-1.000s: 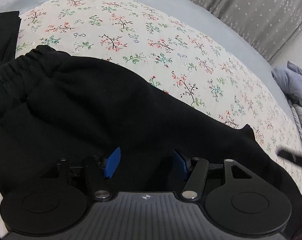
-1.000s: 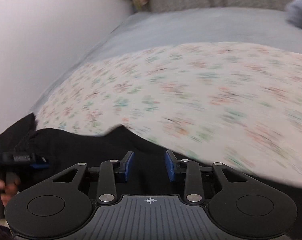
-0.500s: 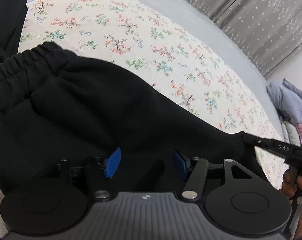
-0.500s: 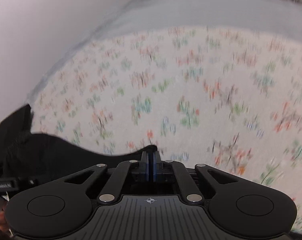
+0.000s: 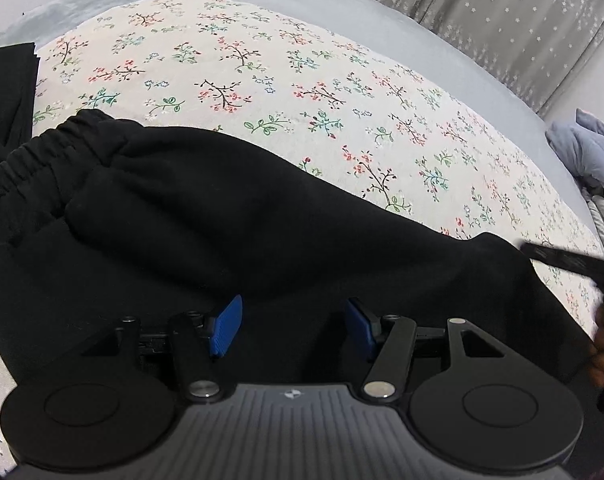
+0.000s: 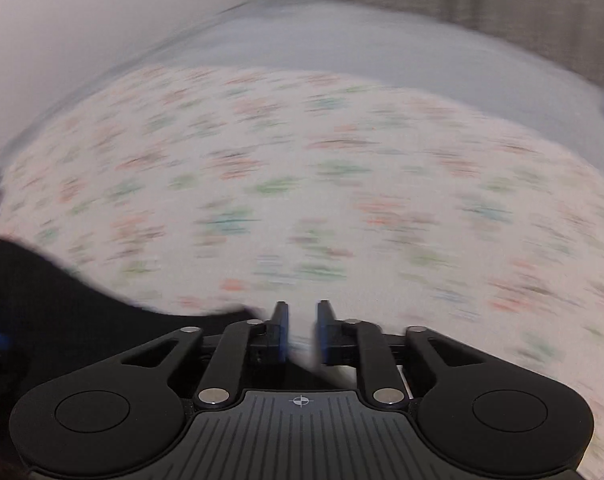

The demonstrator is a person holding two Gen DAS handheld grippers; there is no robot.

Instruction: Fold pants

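Note:
Black sweatpants (image 5: 262, 220) lie across the floral sheet, with the gathered waistband (image 5: 42, 148) at the left and the leg running to the right. My left gripper (image 5: 294, 328) hovers open over the middle of the pants, its blue pads wide apart and clamping nothing. The right gripper (image 6: 302, 320) has its jaws opening, a narrow gap between the pads with only floral sheet behind it. The tip of the leg's hem (image 6: 238, 314) lies just left of its left finger. This view is blurred by motion. In the left wrist view the right gripper's black finger (image 5: 561, 258) reaches in at the far right edge.
A floral sheet (image 5: 302, 80) covers a grey bed (image 5: 381, 20). Another black garment (image 5: 6, 92) lies at the far left. Grey starred curtains (image 5: 521, 12) hang behind, and blue-grey bedding (image 5: 589, 148) is piled at the right. A white wall (image 6: 62, 20) stands to the left in the right wrist view.
The right gripper was shut at the hem tip half a second ago; its jaws now stand apart and it has shifted right, off the pants. The left gripper stays open over the pants.

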